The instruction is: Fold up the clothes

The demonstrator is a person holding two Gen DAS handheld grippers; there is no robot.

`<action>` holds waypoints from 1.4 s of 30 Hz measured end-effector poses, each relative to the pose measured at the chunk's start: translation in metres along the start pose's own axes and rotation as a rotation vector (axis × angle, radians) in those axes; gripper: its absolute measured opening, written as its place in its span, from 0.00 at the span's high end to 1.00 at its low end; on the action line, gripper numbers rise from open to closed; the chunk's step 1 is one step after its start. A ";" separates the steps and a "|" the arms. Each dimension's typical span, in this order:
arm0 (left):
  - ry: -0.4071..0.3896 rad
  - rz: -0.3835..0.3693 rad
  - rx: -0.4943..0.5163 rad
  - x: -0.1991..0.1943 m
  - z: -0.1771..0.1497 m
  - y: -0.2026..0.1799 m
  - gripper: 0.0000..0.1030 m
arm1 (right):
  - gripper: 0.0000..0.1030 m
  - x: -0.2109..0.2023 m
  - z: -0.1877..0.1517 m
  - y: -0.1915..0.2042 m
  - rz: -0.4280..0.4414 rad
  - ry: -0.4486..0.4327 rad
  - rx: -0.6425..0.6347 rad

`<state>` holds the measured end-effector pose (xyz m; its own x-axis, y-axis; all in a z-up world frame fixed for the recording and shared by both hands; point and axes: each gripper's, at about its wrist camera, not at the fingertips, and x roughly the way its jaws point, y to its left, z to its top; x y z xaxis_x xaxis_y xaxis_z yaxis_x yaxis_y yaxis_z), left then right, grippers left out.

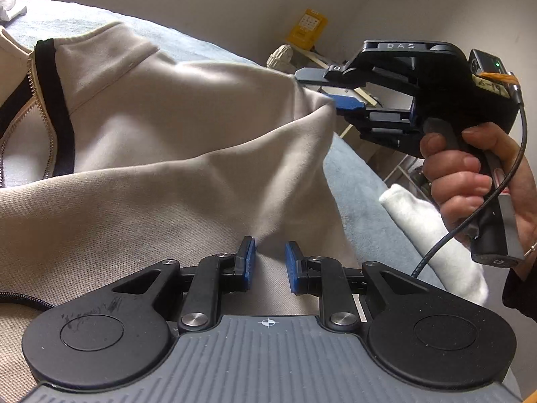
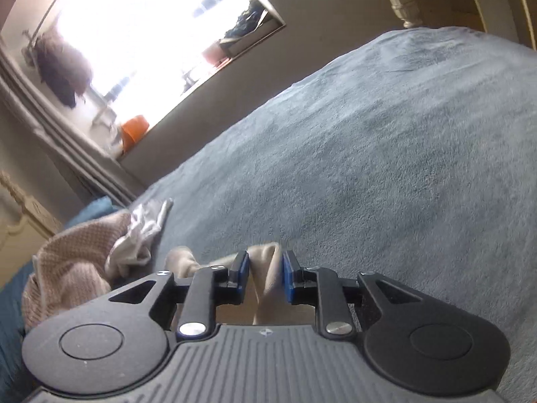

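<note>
The beige jacket (image 1: 167, 141) runs off the left edge, its lower part hidden behind the left tool (image 1: 270, 262).

My left wrist camera looks forward and down over my left gripper (image 1: 270, 258), very close above the beige zip-up garment with black trim (image 1: 167, 141). My right wrist camera looks across the grey-blue fleece bedspread (image 2: 386, 168) toward the bright window (image 2: 151, 33). Both views share the garment and bedspread.

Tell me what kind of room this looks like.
Most likely a bedroom in a home. A wide bed under a blue-grey blanket fills the view, loose clothes lie on it, and a bright window has garments hanging beside it.
</note>
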<state>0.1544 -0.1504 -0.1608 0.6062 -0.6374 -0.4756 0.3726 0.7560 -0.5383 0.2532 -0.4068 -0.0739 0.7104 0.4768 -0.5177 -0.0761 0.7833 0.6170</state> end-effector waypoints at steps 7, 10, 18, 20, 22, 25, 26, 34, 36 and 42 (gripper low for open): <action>0.017 -0.020 -0.085 -0.012 0.004 0.010 0.78 | 0.66 -0.023 0.021 -0.039 -0.011 -0.049 0.240; 0.013 -0.021 -0.132 -0.023 0.013 0.014 0.66 | 0.70 -0.032 0.010 -0.049 -0.022 -0.014 0.266; 0.035 0.046 -0.095 -0.064 0.070 0.014 0.63 | 0.81 -0.053 -0.036 -0.052 -0.053 0.117 0.289; 0.069 0.088 -0.057 -0.080 0.087 0.017 0.63 | 0.81 -0.059 -0.050 -0.049 -0.045 0.165 0.321; 0.102 0.129 -0.023 -0.099 0.101 0.020 0.61 | 0.81 -0.069 -0.063 -0.040 -0.029 0.206 0.324; 0.149 0.189 0.007 -0.135 0.112 0.030 0.55 | 0.81 -0.090 -0.084 -0.026 0.003 0.242 0.321; 0.168 0.210 0.007 -0.150 0.113 0.034 0.52 | 0.81 -0.096 -0.089 -0.021 0.011 0.254 0.323; 0.214 0.322 0.006 -0.229 0.073 0.067 0.45 | 0.79 -0.141 -0.121 0.018 0.064 0.278 0.311; 0.207 0.335 -0.019 -0.238 0.060 0.077 0.45 | 0.79 -0.143 -0.132 0.024 0.081 0.285 0.326; 0.193 0.402 -0.066 -0.241 0.036 0.110 0.45 | 0.75 -0.117 -0.180 0.023 0.046 0.333 0.428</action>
<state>0.0751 0.0917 -0.0806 0.5488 -0.3160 -0.7739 0.0846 0.9421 -0.3246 0.0426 -0.3723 -0.1060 0.4480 0.6619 -0.6010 0.2386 0.5593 0.7938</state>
